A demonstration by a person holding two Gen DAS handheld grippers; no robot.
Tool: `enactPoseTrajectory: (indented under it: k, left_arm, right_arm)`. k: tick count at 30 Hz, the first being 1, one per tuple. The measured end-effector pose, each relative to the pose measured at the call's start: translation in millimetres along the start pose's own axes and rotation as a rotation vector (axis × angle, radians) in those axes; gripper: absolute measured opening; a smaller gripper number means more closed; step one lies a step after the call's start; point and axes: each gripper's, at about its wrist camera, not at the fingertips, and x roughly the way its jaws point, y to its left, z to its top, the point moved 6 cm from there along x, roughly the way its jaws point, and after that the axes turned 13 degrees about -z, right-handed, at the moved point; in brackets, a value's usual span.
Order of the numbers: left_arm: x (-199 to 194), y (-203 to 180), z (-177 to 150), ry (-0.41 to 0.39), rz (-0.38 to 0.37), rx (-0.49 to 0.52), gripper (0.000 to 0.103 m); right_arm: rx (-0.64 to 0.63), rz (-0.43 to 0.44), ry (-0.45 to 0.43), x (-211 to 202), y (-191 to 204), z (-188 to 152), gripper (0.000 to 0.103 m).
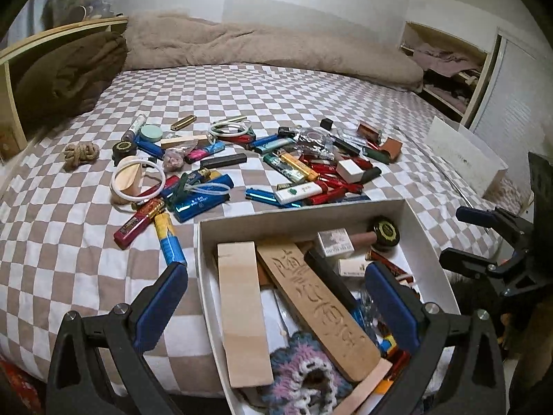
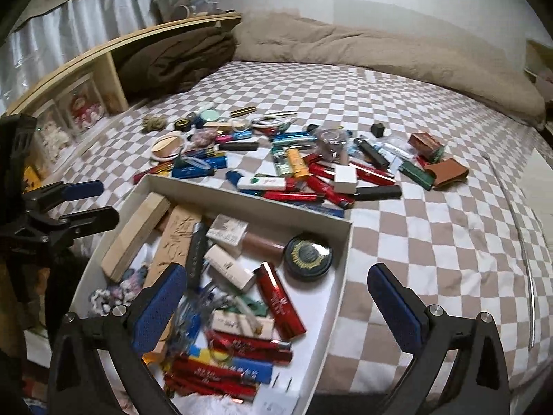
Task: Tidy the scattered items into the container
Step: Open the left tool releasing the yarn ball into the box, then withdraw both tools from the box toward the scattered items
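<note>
a: look, both grabbers are wide open. the left gripper [image 1: 276, 297] has nothing between its blue fingers [image 1: 162, 297]. the right gripper [image 2: 276, 297] is wide open too and holds nothing.

b: where is the box?

a: the white box [image 2: 340, 269] sits on the checked bed cover [image 2: 432, 242], right under both grabbers. it already has lots in it: a plain wood block [image 1: 242, 311], a carved wood board [image 1: 318, 314], a round black tin [image 2: 307, 256], a red lighter [image 2: 280, 301] and a fluffy knitted thing [image 1: 293, 373].

b: so is the job done?

a: no, not even close. a big messy pile [image 1: 311, 169] of lighters still lies on the bed just past the far wall of the box. more things lie further to the left, like a white ring [image 1: 138, 181], a rope knot [image 1: 81, 154] and a blue lighter [image 1: 204, 202].

b: what should come next?

a: i think each grabber should reach past the box and pick one thing. the white lighter [image 1: 299, 192] lies on top of the pile, close to the box, so it looks easy.

b: any tips?

a: go for one thing at a time. come down with one finger on each long side. do not push the pile, or things may slide off. and keep the two grabbers apart, since they are close beside each other now.

b: and the ring?

a: it lies around a small wood piece [image 1: 129, 180], so lift it slowly.
</note>
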Motion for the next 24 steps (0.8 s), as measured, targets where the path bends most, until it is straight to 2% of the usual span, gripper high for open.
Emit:
enactPoseTrajectory:
  k: [11, 24]
  left_arm:
    - [8, 14, 12, -0.005, 0.032, -0.018, 0.103]
    - [12, 36, 21, -0.013, 0.069, -0.051, 0.103]
  right_arm:
    - [0.013, -0.048, -0.01, 11, -10, 8, 0.103]
    - [0.04, -0.057, -0.01, 22, -18, 19, 0.103]
